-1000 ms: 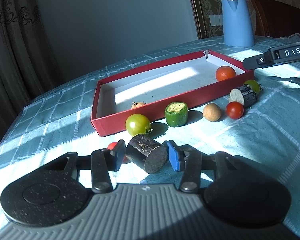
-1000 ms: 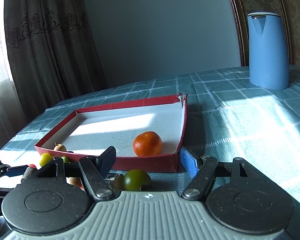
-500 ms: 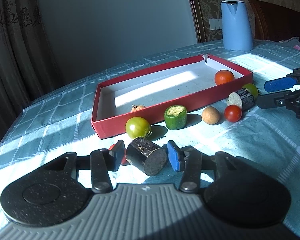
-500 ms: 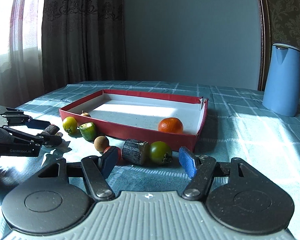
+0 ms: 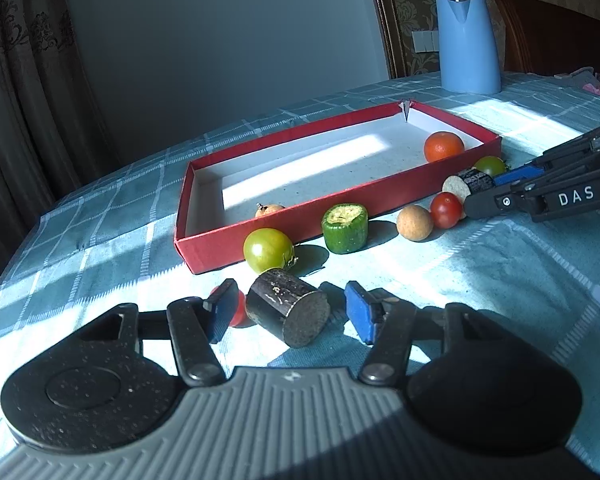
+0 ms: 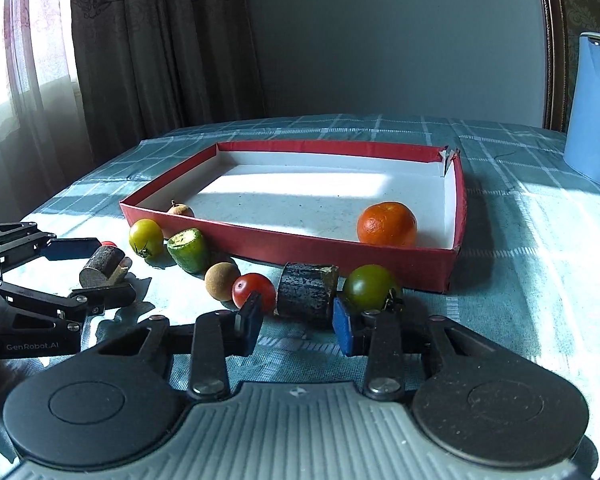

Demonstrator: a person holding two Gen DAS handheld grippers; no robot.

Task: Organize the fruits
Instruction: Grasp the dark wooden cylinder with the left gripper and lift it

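Worktop (image 6: 532, 264) under a checked teal cloth carries a blue kettle (image 5: 468, 40) at the back and a red tray (image 6: 458, 204), which holds an orange (image 6: 387, 223) near its right wall and a small brown fruit (image 6: 181, 209) at its left end. Left hand-held gripper (image 5: 288, 312) straddles a dark cylinder piece (image 5: 286, 312), its pads just clear of the sides, with a red tomato (image 5: 239, 308) behind the left pad. Right hand-held gripper (image 6: 296, 320) has just been closing around a bark-skinned cylinder (image 6: 306, 290) lying between a cherry tomato (image 6: 250, 288) and a green tomato (image 6: 370, 286), pads seemingly not yet pressing, though the view is unclear.
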